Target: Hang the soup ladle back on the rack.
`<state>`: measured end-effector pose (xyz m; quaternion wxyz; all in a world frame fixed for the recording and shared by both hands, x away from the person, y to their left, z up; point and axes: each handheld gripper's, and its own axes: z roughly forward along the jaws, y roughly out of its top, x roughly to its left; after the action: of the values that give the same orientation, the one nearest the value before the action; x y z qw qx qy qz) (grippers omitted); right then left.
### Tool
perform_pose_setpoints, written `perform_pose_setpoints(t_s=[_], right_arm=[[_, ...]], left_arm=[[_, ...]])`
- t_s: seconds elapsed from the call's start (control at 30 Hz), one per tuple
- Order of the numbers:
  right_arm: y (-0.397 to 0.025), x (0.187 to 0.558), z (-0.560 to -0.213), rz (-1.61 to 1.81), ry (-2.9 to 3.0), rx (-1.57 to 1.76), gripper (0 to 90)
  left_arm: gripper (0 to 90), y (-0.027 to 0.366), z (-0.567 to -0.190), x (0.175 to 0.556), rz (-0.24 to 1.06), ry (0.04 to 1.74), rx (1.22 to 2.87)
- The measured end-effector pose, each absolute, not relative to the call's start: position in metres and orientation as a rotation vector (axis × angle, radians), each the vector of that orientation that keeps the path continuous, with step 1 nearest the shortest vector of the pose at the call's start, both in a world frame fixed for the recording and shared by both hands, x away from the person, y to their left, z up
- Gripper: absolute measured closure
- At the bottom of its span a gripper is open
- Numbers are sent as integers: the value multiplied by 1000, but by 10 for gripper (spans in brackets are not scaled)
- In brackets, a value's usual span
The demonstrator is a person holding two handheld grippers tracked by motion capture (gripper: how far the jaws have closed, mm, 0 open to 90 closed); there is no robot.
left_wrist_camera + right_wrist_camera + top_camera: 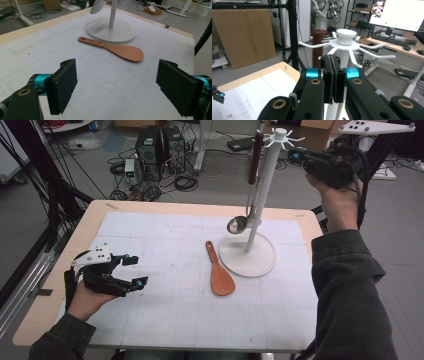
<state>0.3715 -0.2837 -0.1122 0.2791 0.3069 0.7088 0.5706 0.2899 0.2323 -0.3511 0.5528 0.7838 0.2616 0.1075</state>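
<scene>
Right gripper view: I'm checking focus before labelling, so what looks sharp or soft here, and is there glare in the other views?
Right gripper view: the shut fingers are sharp, the monitor behind is washed out. Left gripper view: the wooden rice paddle is fairly crisp, the near fingers slightly soft. High view: even light, a small highlight on the ladle.

Both handheld black two-jaw grippers, left (134,271) and right (333,79): flat black rubbery pads (65,83), teal anodised collars (313,72), brass-ringed pivot holes (279,103) in black linkage arms. White dotted three-cornered plate (93,255) on top, black cable (363,182) trailing. Person wears dark grey-green long sleeves (345,285).
</scene>
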Motion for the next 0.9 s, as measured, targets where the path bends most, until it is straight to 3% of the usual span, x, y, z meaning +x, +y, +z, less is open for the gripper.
perform_pose_setpoints(t_s=[0.57, 0.9], right_arm=[[-265, 367, -112, 1509, 1926, 782, 894], [-260, 359, -137, 1545, 2001, 801, 709]], left_arm=[[177, 234, -351, 289, 257, 620, 1850], [173, 236, -352, 291, 259, 624, 1859]])
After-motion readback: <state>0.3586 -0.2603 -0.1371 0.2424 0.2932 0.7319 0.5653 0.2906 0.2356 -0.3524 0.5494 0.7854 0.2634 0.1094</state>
